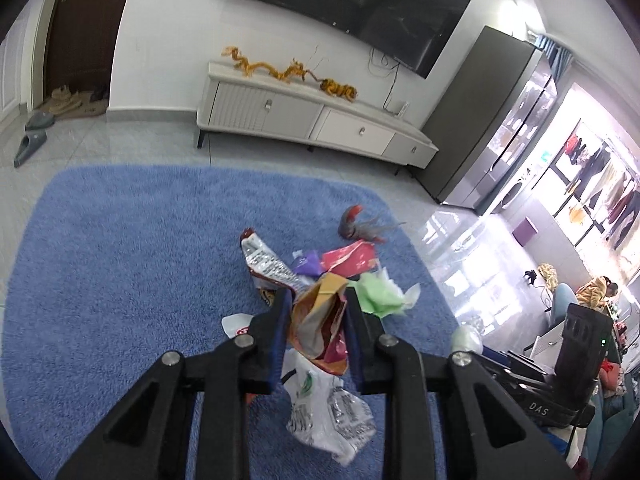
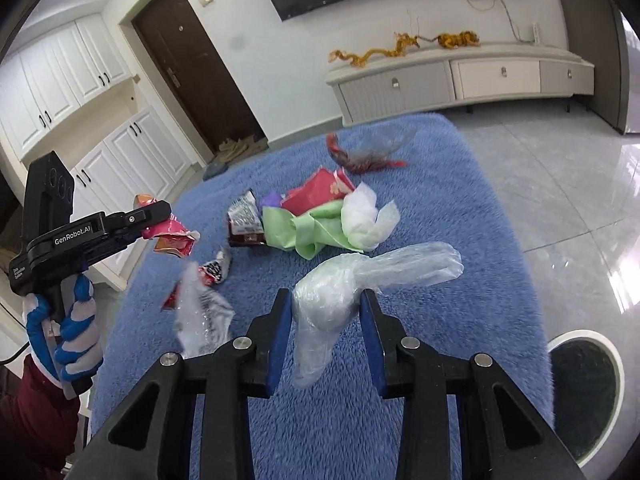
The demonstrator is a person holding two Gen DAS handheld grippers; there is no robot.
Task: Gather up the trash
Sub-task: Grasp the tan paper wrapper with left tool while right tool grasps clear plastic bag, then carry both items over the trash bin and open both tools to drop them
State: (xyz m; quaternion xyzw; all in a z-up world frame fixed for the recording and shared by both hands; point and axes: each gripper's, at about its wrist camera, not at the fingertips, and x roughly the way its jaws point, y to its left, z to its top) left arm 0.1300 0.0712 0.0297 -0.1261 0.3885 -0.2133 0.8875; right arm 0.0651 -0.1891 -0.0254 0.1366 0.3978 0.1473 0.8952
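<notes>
Grippers both loaded. My left gripper (image 1: 316,300) is clamped on a crumpled orange-and-red foil snack wrapper (image 1: 320,320), pads pressing it from both sides; in the right wrist view the same wrapper hangs off the fingertips, lifted clear of the rug. My left hand (image 2: 72,336), in a blue-and-grey glove, grips the handle. Below the left fingers a clear printed plastic bag (image 1: 332,412) shows against the rug; blurred in the right view, can't tell if it rests on the rug or hangs.

My right gripper (image 2: 324,304) is closed on a wadded clear plastic film bag (image 2: 332,300), blue pads squeezing the wad, one loose end sticking out to the right, another drooping down between the fingers.

Rest of the trash sits on the fluffy blue rug (image 1: 120,260): a small red-and-white wrapper (image 2: 216,270) near the left gripper, a dark brown snack packet (image 2: 244,220), a light green plastic sheet (image 2: 304,232) touching it, a white tissue-like sheet (image 2: 368,220) on the green one's right edge, a pink-red packet (image 2: 320,192) just behind, a purple scrap (image 2: 272,200) beside that. Farther back, apart from the pile, a red-and-clear crinkled wrapper (image 2: 368,152).

Round white-rimmed bin with dark inside (image 2: 580,396) at the rug's near right corner, on glossy grey floor tiles (image 2: 560,200). Low white TV cabinet (image 1: 312,120) along the far wall, orange dragon ornament (image 1: 272,70) on top.
</notes>
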